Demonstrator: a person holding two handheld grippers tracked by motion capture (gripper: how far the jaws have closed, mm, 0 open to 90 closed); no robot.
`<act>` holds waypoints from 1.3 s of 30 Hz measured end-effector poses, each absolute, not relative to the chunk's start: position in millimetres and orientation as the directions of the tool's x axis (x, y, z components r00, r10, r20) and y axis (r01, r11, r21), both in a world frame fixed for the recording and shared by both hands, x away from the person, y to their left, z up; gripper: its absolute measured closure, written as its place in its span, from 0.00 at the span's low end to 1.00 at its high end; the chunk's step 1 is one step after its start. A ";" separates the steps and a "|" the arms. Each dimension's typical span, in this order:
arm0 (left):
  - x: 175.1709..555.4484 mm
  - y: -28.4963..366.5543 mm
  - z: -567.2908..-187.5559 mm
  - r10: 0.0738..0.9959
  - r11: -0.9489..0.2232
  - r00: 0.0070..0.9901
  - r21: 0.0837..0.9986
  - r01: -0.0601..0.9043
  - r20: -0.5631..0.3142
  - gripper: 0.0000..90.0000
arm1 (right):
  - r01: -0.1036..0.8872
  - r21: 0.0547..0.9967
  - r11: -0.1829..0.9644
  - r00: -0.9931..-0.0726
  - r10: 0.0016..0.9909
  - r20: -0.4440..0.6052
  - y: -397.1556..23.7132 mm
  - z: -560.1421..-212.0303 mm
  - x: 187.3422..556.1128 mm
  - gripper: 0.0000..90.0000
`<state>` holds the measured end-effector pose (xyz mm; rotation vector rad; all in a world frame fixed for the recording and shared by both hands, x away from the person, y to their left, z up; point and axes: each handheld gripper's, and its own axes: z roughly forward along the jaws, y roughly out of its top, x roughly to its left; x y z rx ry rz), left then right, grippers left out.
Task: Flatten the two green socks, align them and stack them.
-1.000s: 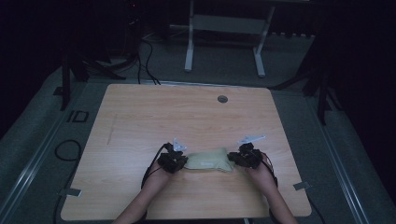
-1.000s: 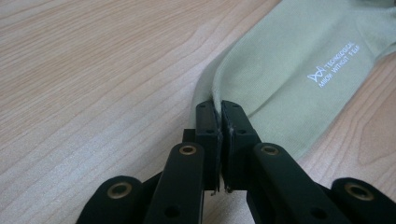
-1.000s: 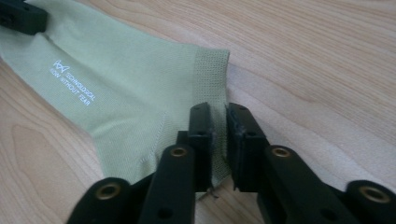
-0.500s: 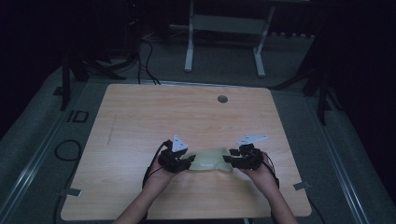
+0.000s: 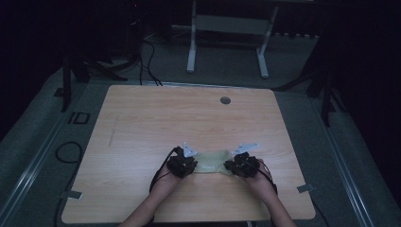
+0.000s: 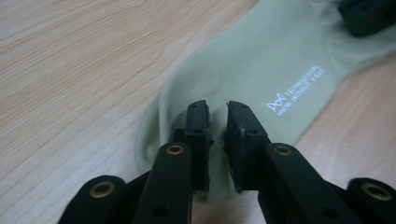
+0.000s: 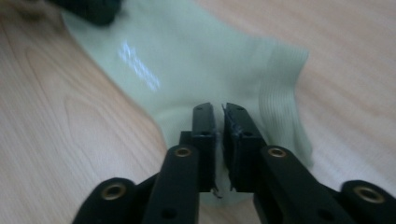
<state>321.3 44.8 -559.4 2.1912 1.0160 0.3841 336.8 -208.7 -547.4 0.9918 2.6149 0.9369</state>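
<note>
sock (image 5: 213, 161) now shorter than a second ago | left claw (image 6: 215, 133), right claw (image 7: 219, 135) clenched on sock ends | likely folding on desk (image 5: 142, 123)

both forearms reach forward, left gripper (image 5: 190, 163) and right gripper (image 5: 232, 165) nearly closed, facing each other.

One camera high above, one on each gripper.
The high view looks forward and down from far; both gripper views look along their jaws, very near, sharing the pale green sock (image 6: 261, 70) from opposite ends.
</note>
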 end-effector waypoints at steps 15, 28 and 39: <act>320.5 53.9 -559.4 0.760 -0.450 0.649 0.689 0.568 -0.038 0.80 | 0.551 0.636 0.540 -0.745 0.662 0.083 -225.9 -551.9 337.1 0.87; 307.0 54.2 -541.8 0.724 -0.402 0.688 0.778 0.483 -0.054 0.44 | 0.543 0.694 0.473 -0.753 0.641 0.152 -232.4 -538.1 336.9 0.53; 295.9 72.2 -538.7 0.729 -0.358 0.683 0.826 0.435 -0.044 0.27 | 0.525 0.693 0.495 -0.773 0.618 0.144 -232.4 -532.6 331.7 0.25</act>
